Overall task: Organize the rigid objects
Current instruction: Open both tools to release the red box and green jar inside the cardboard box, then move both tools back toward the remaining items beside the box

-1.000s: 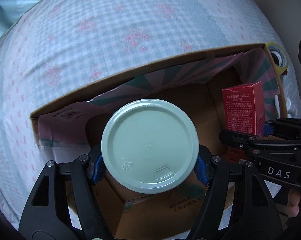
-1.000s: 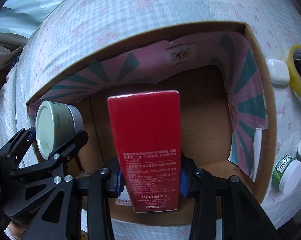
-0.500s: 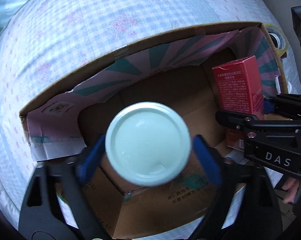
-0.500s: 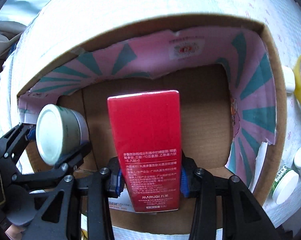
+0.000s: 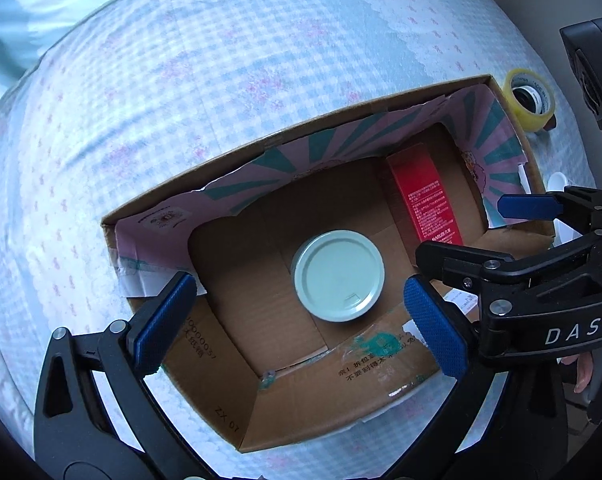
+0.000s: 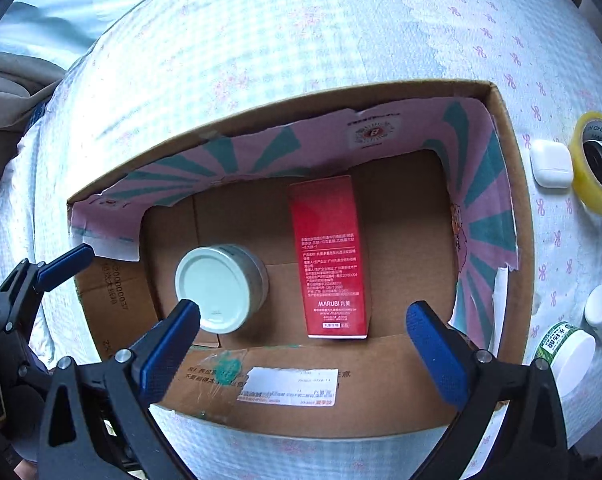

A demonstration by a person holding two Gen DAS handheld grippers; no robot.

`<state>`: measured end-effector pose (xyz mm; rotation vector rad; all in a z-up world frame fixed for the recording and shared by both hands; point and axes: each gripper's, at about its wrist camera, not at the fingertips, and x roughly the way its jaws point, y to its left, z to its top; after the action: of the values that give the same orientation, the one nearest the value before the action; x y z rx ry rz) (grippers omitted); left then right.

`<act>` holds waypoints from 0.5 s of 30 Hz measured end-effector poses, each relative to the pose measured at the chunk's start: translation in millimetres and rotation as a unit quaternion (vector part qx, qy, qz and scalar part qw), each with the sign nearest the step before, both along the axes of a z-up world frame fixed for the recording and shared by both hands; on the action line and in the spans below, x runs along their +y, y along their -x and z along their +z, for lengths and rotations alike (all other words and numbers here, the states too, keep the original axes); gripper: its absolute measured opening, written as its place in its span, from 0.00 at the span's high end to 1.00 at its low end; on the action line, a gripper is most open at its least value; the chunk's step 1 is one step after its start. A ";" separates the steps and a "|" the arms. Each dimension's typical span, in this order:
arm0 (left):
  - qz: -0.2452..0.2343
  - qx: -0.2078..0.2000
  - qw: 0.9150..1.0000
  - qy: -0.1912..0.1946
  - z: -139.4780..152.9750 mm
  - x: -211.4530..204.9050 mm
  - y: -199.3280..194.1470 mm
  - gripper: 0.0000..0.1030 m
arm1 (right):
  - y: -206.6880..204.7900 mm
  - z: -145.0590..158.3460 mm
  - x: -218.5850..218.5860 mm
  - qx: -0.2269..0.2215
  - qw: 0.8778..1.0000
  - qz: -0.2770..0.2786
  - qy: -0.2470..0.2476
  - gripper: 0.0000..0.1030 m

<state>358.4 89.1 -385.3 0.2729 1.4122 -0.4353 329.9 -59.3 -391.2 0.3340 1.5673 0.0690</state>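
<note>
Cardboard box (image 6: 513, 208), round pale-lidded tin (image 6: 217, 290), flat red carton (image 6: 331, 260) inside (both hand-held grippers just sprung wide, empty)

**Both grippers wide open, pointing down**

The left gripper (image 5: 297, 312) points almost straight down, its jaws having just swung apart to full width, with nothing between the blue pads (image 5: 163, 322). The right gripper (image 6: 301, 344) points steeply down just to its right, its jaws likewise just opened wide and empty. A fingertip (image 5: 583, 376) shows behind the right gripper's body.
</note>
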 end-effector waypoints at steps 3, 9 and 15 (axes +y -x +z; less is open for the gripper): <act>0.001 -0.013 1.000 0.002 13.7 5.9 4.7 0.00 | -2.8 10.6 2.1 -0.006 1.000 0.003 0.006 0.00; 0.015 -0.039 0.999 0.011 51.0 20.8 15.5 0.00 | 9.1 48.3 -1.6 -0.025 1.000 -0.007 0.015 0.00; 0.027 -0.071 0.997 0.014 99.3 34.2 37.5 0.00 | 27.8 84.8 3.9 -0.068 0.997 -0.011 0.032 0.00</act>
<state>320.9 123.3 -286.1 0.2388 1.2702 -0.3837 302.1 -55.5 -306.4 0.2896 1.4283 0.0242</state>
